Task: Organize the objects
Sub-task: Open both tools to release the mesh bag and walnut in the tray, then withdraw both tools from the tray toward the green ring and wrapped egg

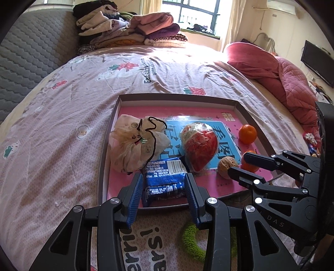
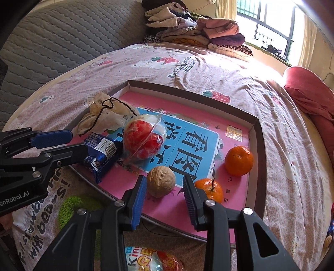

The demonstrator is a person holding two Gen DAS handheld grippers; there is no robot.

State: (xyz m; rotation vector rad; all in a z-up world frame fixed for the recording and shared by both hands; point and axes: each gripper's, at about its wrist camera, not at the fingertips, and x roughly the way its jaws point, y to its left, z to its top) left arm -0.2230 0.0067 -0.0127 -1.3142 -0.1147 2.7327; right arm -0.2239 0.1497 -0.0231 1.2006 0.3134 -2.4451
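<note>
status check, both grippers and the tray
Left gripper shut on blue packet. Right gripper empty over walnut. Tray crowded.

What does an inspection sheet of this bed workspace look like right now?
Surface: patterned bedspread, cardboard tray on it.
Job's things: in tray, cloth pouch, red wrapped snack, walnut, oranges; blue packet at near edge.
Clutter: green ring, snack bag outside tray.
Grippers: left gripper jaws clamp blue packet; right gripper jaws apart at walnut, not clamping.
Cables: cord on far wall.
Surroundings: folded clothes, window, wall screen.
</note>
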